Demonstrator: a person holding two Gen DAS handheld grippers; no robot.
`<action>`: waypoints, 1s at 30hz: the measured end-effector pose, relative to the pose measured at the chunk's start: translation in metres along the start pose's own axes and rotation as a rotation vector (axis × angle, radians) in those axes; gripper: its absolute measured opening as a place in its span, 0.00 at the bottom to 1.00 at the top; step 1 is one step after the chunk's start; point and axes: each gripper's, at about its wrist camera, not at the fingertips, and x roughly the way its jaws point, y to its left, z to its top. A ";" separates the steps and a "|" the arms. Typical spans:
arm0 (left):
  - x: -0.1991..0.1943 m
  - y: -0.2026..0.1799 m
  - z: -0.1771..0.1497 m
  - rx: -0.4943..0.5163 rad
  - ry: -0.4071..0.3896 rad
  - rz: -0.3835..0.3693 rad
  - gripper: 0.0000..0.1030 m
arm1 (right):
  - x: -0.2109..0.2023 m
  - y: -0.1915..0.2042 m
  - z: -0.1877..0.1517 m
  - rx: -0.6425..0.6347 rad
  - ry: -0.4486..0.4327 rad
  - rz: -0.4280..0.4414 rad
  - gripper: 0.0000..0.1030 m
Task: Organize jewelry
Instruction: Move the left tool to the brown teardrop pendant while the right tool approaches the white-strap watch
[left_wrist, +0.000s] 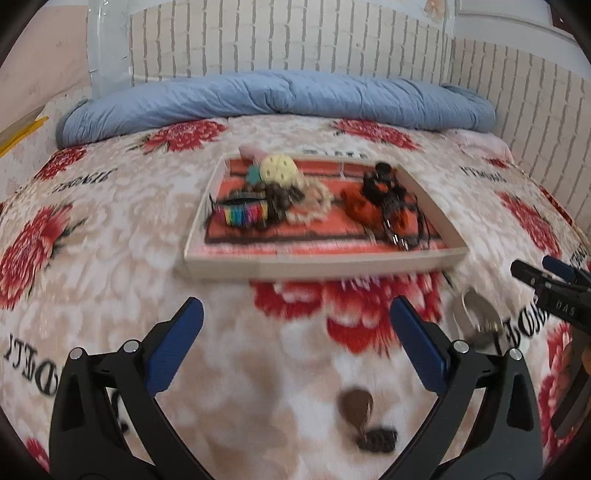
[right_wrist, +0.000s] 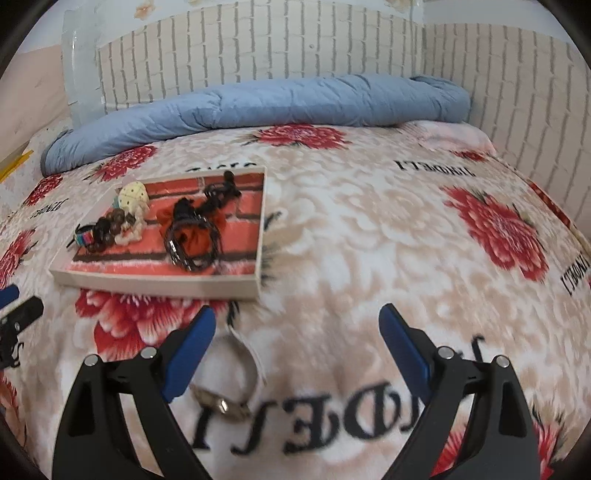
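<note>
Jewelry fills the tray (left_wrist: 317, 264) on the blanket (left_wrist: 110, 229): a rainbow cuff (left_wrist: 242, 214), beads (right_wrist: 107, 229) and black cords (right_wrist: 192, 240). A white bracelet (right_wrist: 245, 363) lies loose on the blanket between my right gripper's (right_wrist: 295, 347) spread fingers, near the left one. My left gripper (left_wrist: 295, 332) is released too, a brown pendant (left_wrist: 356, 404) lying before it.
</note>
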 end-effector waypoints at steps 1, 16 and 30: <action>-0.002 -0.002 -0.006 0.000 0.006 -0.001 0.95 | -0.002 0.000 -0.004 0.003 -0.002 0.000 0.86; 0.001 -0.027 -0.066 0.003 0.111 0.005 0.95 | -0.009 0.024 -0.035 -0.043 0.007 0.022 0.86; 0.018 -0.029 -0.078 0.004 0.168 -0.010 0.70 | 0.028 0.059 -0.046 -0.106 0.091 -0.001 0.85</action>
